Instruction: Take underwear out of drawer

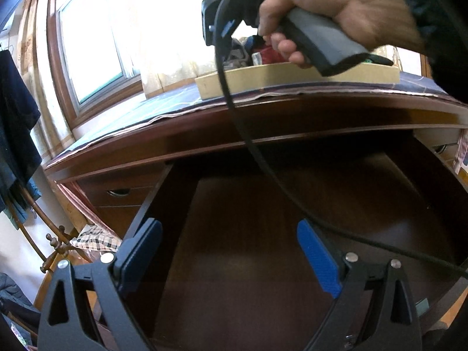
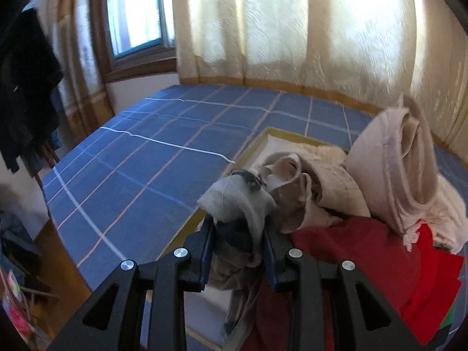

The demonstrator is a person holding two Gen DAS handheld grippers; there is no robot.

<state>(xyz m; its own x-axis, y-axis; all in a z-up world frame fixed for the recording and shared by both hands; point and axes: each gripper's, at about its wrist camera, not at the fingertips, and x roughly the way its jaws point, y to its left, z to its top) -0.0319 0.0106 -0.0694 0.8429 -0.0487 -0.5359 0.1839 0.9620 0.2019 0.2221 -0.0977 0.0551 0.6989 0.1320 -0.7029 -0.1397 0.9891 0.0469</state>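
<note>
Two claws: my right claw pinches underwear just above the tray, left claw half-open, empty, over the bare drawer.

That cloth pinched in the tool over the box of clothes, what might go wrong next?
The grey and white underwear is bunched in the right tool, above the edge of the shallow cardboard box. Let go here, it may slide out onto the blue checked cloth.

The box is already heaped; the pink garment looks ready to topple.

The black cable trails across the open drawer and might snag.
</note>
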